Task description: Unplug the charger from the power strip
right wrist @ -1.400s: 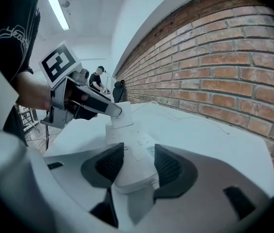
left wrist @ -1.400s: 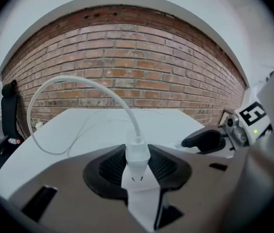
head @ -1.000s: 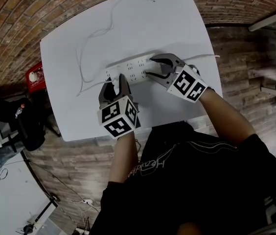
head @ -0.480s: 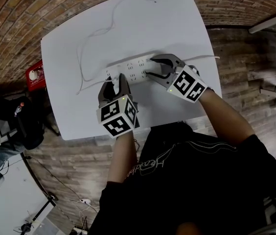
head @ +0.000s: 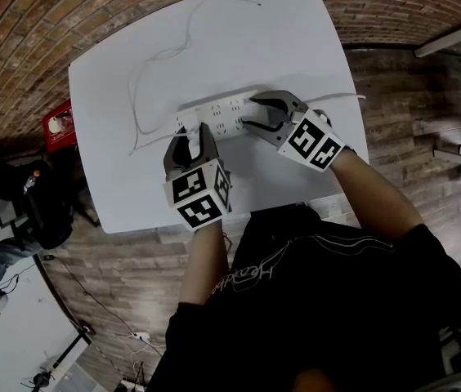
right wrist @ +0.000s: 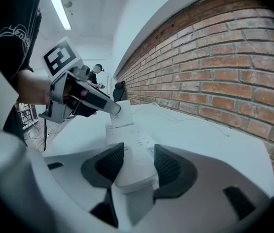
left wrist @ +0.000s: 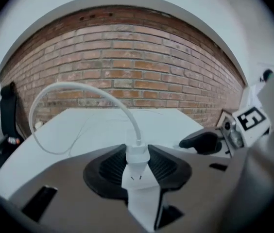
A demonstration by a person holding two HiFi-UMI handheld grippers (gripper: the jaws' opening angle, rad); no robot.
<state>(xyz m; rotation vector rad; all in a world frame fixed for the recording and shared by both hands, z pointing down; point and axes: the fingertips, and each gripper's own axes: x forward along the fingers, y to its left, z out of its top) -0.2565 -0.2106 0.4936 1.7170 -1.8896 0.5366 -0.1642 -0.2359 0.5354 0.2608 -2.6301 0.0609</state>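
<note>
A white power strip [head: 218,117] lies across the white table [head: 296,39]. My right gripper [head: 251,110] is shut on its right end; in the right gripper view both pads press the strip [right wrist: 127,142]. A white charger [left wrist: 138,176] stands at the strip's left end, and my left gripper [left wrist: 137,161] is shut on it, a pad on each side. From the right gripper view the charger [right wrist: 122,113] still sits on the strip's far end. Its thin white cable [left wrist: 78,87] arcs up and off to the left.
The charger cable [head: 145,80] loops over the far half of the table. The strip's own cord [head: 345,96] runs off the right edge. A red object [head: 57,125] sits beside the table's left edge. Brick floor surrounds the table.
</note>
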